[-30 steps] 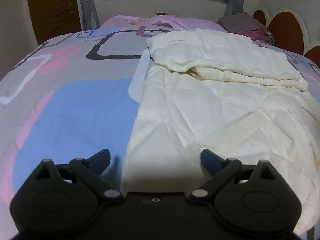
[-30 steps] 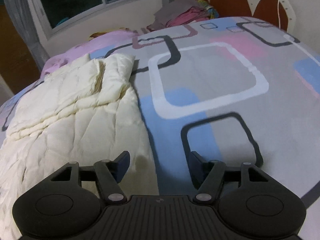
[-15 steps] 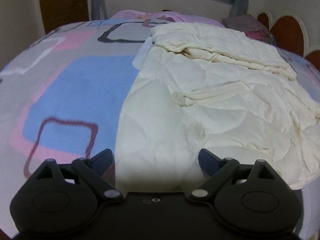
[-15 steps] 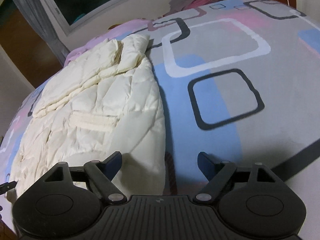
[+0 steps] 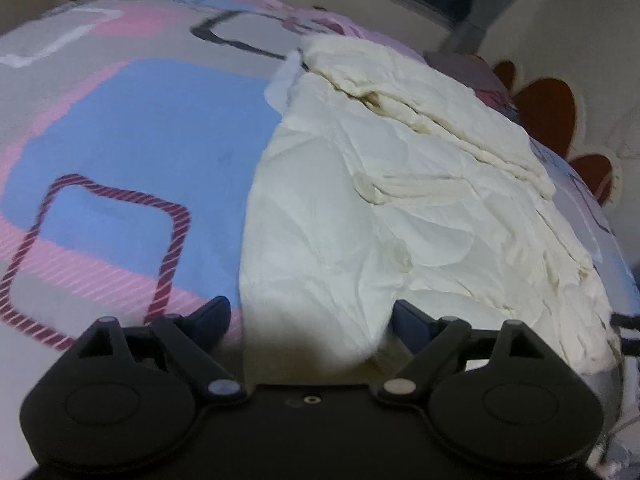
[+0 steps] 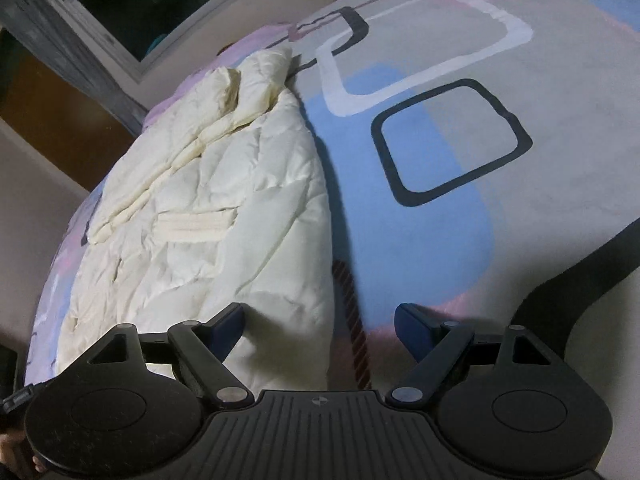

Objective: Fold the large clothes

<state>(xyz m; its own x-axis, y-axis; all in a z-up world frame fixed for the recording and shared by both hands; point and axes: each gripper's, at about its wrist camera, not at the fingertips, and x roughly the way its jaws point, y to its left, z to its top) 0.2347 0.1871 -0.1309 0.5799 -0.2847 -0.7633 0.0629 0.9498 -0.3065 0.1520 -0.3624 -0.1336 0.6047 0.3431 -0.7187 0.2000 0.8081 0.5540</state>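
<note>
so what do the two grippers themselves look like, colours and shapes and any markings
Both are matte black plastic. The left gripper has two round lobed housings, angled linkage arms with silver pivot pins, dark blue finger pads, and a smooth centre plate with a small screw. The right gripper matches, but its centre plate is ribbed, with a small round crosshair mark.

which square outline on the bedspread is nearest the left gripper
The dark red striped square, just ahead of the left gripper. The black outline and the white outline lie much farther up the bedspread.
</note>
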